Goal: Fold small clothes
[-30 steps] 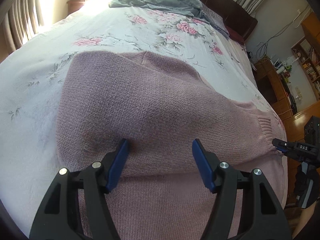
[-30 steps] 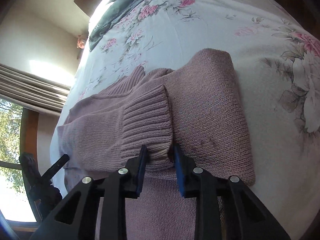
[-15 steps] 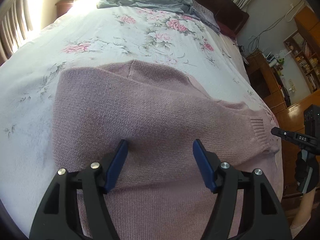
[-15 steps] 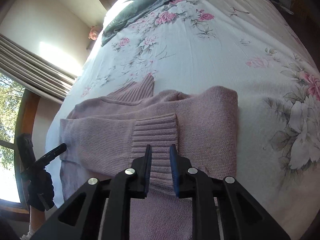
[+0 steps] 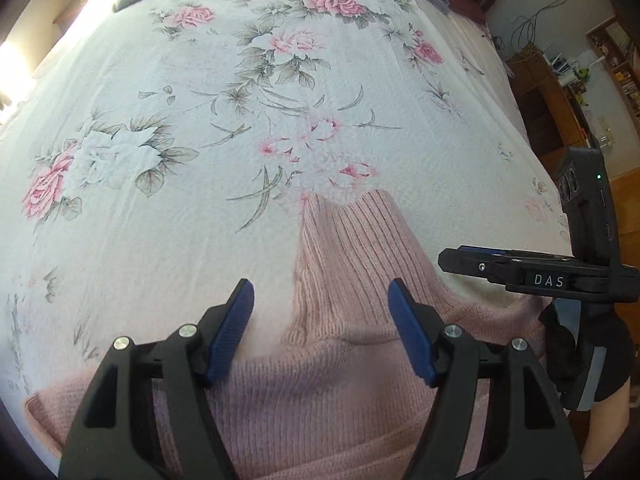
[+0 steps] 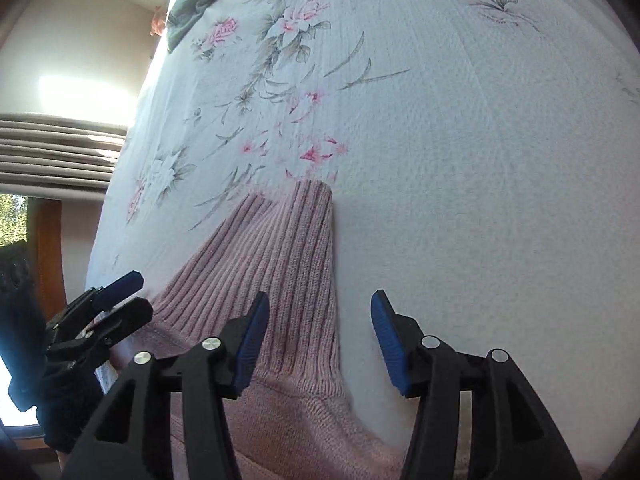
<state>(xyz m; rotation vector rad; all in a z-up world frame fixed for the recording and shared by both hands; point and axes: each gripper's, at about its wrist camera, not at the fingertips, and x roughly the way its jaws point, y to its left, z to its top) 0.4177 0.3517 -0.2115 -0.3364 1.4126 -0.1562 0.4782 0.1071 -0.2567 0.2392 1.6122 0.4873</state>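
Floral bedsheet (image 5: 168, 92) spread wide, soft and lightly crinkled. On its near edge, pink knit sweater (image 5: 320, 392) — ribbed collar (image 5: 344, 240) pointing away, long axis running from the jaws outward. Left gripper (image 5: 320, 328) released, straddling the collar base; right gripper (image 6: 316, 340) released too — collar's right edge between its pads.

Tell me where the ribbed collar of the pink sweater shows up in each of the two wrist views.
Left wrist view: the ribbed collar sits right of centre, just beyond the open left gripper.
Right wrist view: the collar sits left of centre, running past the left finger of the open right gripper.
Shared landmark: the small pink flower spray printed on the bedsheet just beyond the collar's tip.
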